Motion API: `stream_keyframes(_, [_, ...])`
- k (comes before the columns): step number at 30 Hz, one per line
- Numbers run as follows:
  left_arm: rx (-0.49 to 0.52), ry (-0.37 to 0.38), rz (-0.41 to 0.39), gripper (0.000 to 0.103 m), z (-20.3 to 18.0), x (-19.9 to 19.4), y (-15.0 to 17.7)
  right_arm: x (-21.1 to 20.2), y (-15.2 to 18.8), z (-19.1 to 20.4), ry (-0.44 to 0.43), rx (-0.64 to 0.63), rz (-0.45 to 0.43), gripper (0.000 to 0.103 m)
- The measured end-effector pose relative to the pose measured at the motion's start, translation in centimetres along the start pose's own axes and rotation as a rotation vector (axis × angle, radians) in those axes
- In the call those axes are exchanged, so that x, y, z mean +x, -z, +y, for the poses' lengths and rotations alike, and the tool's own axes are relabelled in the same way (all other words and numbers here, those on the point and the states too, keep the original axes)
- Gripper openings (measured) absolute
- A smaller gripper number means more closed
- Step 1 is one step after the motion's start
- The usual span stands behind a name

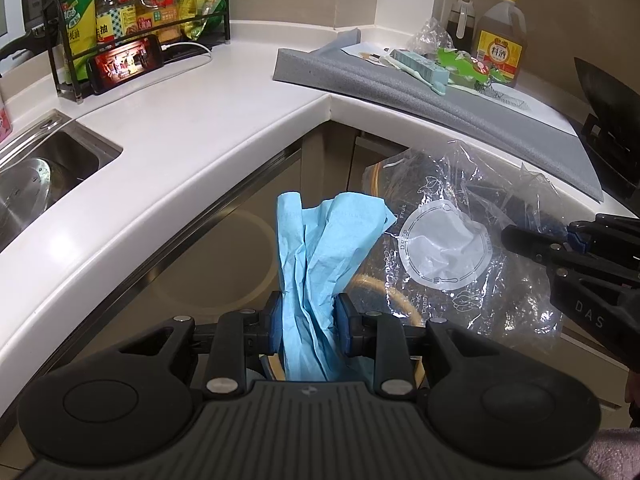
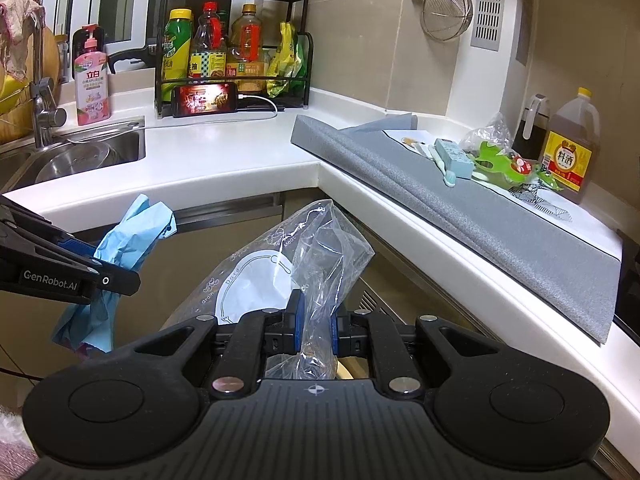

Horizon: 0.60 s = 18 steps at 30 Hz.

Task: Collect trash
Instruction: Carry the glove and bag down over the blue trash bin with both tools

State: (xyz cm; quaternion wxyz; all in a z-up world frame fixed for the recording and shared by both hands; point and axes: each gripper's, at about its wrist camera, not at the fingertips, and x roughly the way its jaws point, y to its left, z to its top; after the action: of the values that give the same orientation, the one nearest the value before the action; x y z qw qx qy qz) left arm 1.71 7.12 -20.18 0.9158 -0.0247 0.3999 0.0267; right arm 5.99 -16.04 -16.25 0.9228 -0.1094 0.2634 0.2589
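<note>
Left gripper (image 1: 308,328) clenched on blue paper (image 1: 320,248), right gripper (image 2: 316,328) grasping clear bag (image 2: 320,264).

Two wrist fisheyes, close behind their fingers, tilted down, both facing the corner countertop (image 1: 224,120) and rack (image 2: 232,40)

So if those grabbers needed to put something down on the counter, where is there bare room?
Bare white counter runs between the sink and the grey mat. The mat's near part is free too. It is crowded at the mat's far end, around the toothbrush, wrappers and cooking wine jug.
</note>
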Motion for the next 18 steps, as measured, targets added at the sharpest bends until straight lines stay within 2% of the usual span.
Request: stream_keyframes(18, [-0.016, 0.018, 0.025, 0.030, 0.48, 0.75, 0.08, 0.94, -0.02, -0.26, 0.010, 0.008, 0.026, 0.014])
